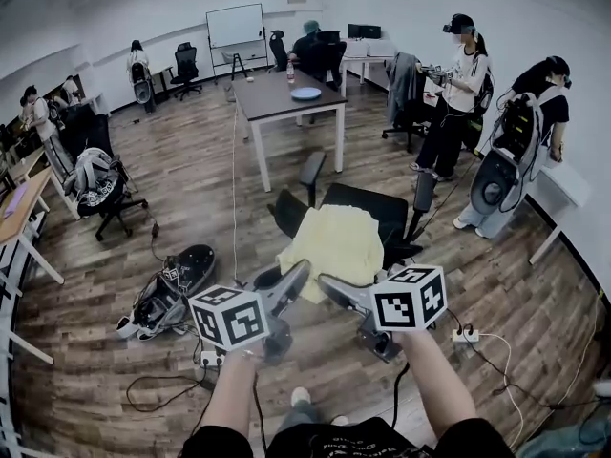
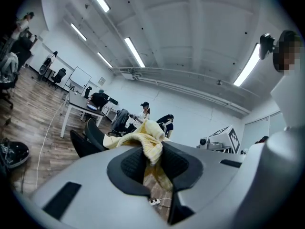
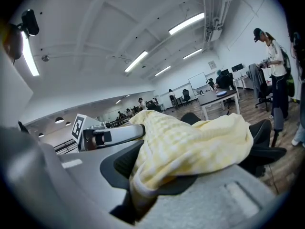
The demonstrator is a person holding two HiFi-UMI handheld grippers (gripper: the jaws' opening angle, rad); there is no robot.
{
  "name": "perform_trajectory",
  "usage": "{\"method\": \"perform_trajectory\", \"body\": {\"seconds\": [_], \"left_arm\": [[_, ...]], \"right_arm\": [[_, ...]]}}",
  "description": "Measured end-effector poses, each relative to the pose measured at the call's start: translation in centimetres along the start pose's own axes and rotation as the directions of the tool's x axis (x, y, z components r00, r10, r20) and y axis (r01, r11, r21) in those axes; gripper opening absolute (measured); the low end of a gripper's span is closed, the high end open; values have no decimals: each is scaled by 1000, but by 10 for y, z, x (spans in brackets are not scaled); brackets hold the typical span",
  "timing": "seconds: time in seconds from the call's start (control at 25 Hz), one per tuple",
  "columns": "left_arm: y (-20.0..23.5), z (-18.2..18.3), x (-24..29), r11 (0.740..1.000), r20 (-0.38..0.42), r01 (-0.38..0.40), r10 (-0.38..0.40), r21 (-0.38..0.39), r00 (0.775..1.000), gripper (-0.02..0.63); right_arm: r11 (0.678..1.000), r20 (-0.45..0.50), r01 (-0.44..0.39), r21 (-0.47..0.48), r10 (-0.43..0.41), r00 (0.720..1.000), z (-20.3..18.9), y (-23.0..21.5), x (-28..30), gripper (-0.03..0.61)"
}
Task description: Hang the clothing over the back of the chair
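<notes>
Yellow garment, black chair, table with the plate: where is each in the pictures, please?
yellow garment [image 1: 332,239], head view, middle of the cloth.
black chair [image 1: 370,208], head view, dark part beyond the cloth.
table [image 1: 267,100], head view, bare top.

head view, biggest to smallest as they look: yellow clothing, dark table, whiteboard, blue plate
1. clothing, though it is nearest the camera, which inflates it
2. table
3. whiteboard
4. plate
</notes>
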State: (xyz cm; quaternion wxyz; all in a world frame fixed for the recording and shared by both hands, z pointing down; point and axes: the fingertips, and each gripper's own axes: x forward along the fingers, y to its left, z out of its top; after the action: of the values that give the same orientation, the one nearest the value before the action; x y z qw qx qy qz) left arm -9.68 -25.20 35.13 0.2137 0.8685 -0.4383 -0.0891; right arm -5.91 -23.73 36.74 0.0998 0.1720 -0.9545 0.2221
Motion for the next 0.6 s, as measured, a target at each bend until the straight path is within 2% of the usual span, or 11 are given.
{"method": "perform_trajectory", "body": {"seconds": [0.08, 0.36, 0.6], "left_arm": [[1, -7, -2, 1000, -16, -13, 14, 14, 1000, 64], [9, -37, -12, 1000, -76, -29, 29, 7, 997, 64], [15, -61, -20, 999, -89, -30, 26, -43, 996, 64]], "right_arm": [[1000, -16, -7, -11, 7, 1000, -7, 0, 1, 83], [998, -41, -48, 39, 49, 998, -40, 1, 8, 83], [994, -47, -45, 104, 50, 998, -65, -1, 11, 83]]}}
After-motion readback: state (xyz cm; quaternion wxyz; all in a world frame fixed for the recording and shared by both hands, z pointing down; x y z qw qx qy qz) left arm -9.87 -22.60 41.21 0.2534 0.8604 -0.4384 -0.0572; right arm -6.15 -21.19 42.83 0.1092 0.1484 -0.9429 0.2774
